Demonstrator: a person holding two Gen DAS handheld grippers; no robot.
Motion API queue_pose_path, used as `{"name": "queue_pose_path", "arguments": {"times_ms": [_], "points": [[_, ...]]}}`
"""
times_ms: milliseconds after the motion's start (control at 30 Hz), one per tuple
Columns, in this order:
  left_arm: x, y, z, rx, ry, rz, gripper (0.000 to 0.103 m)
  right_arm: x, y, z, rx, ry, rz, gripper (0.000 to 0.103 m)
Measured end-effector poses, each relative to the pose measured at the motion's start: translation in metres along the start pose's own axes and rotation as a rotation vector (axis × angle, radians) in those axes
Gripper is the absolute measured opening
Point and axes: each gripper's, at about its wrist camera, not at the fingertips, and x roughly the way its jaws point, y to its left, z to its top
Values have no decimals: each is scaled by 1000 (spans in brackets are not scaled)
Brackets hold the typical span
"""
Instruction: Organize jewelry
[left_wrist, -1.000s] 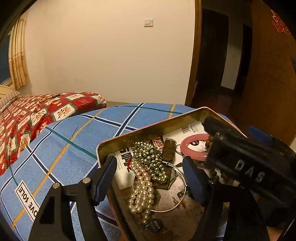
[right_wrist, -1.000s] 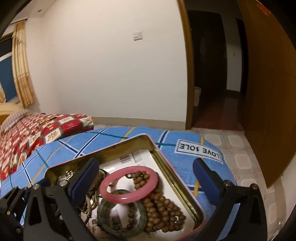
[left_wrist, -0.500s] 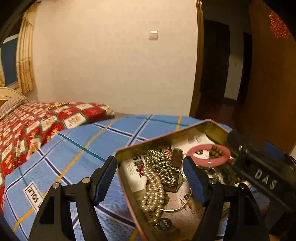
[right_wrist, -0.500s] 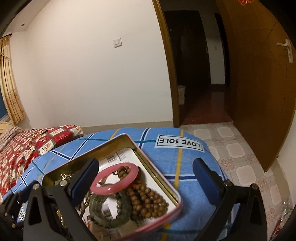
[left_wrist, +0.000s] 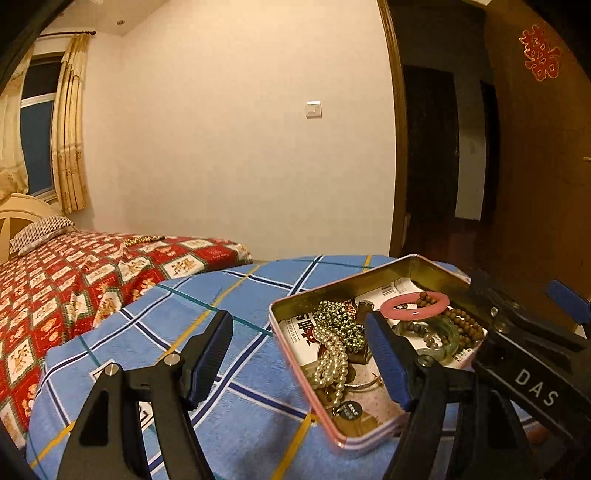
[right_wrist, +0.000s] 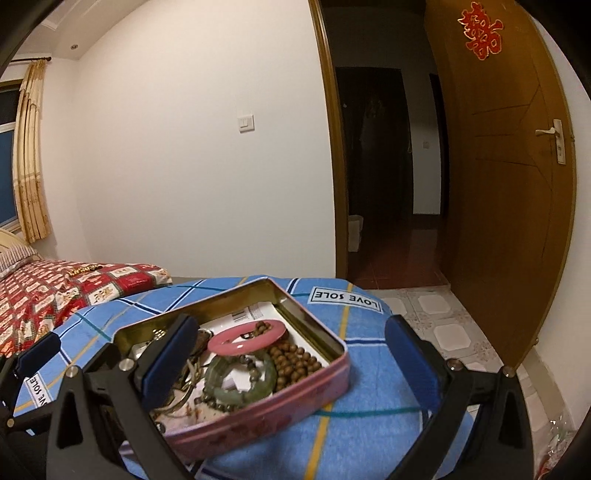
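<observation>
Blue plaid bedspread (left_wrist: 236, 384) bears the jewelry tin (right_wrist: 306, 384) between two wide-open, empty hand-held grippers (left_wrist: 299, 354) (right_wrist: 291, 358).

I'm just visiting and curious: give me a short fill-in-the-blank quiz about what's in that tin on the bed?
1. The jewelry sits in an open ____ tin on a blue checked blanket.
2. The ring-shaped bangle lying highest in the pile is ____.
3. The bangle below it is ____.
4. Both the left tool and the right tool have their jaws ____, holding nothing.

Missing words: pink; pink; green; open
</observation>
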Motion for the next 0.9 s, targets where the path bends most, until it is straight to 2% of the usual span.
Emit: {"name": "queue_pose_path", "arguments": {"times_ms": [200,367,633,900], "points": [[-21,9,-6,-14,-52,-7,74,-31,3,-6,1,-81,5,103],[-30,17,-10,-39,-57,-9,78,-49,4,-8,8,-168,1,103],[-42,17,-13,-27,-93,-14,84,-54,8,-9,-4,-195,-9,103],[-44,18,-14,-24,-91,-8,87,-57,13,-10,-34,-211,-13,103]]}}
